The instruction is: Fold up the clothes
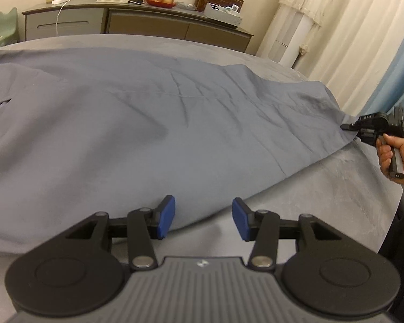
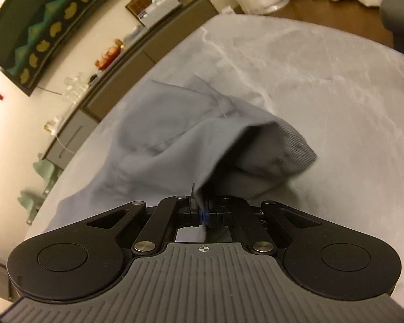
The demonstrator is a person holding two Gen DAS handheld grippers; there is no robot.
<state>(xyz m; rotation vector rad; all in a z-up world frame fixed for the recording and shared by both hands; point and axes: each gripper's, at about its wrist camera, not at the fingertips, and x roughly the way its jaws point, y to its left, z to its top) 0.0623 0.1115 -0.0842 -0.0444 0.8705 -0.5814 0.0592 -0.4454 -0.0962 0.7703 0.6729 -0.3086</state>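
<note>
A grey-blue garment [image 1: 137, 123] lies spread across a grey bed [image 1: 336, 188]. My left gripper [image 1: 203, 219] is open, its blue pads [image 1: 166, 216] low over the garment's near edge, holding nothing. My right gripper [image 2: 202, 210] is shut on the garment's [image 2: 169, 145] edge and lifts it, so the cloth drapes away from the jaws with a ribbed cuff [image 2: 296, 145] hanging to the right. In the left wrist view the right gripper [image 1: 348, 127] shows at the garment's far right corner, held by a hand.
A long sideboard [image 1: 137, 24] with glasses, fruit and boxes stands beyond the bed. White curtains [image 1: 350, 27] hang at the right. A green chair [image 1: 4, 27] is at the far left. The bare bed surface [image 2: 323, 80] extends right of the garment.
</note>
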